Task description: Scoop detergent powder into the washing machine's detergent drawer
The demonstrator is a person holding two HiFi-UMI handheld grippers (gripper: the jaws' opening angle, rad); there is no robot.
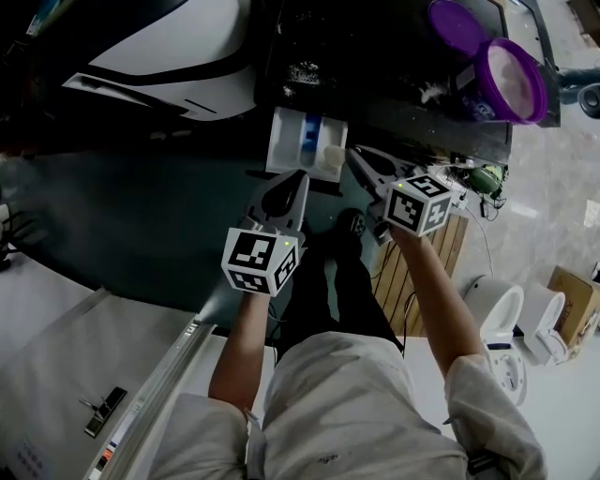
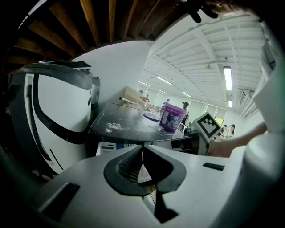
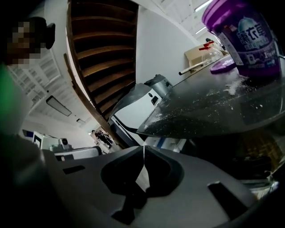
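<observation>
Detergent drawer (image 1: pixel 305 141) stands pulled out, white with a blue compartment. Left tool (image 1: pixel 298 180) and right tool (image 1: pixel 358 155) are both closed and empty, just before the drawer. Purple detergent tub (image 1: pixel 511 80) sits open on the dark worktop (image 1: pixel 394 66), its lid (image 1: pixel 455 23) beside it.

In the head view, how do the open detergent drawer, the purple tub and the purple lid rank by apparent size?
1. The detergent drawer and purple tub: they look about alike, so I do not rank them.
2. The purple lid: smallest, partly hidden behind the tub.
</observation>
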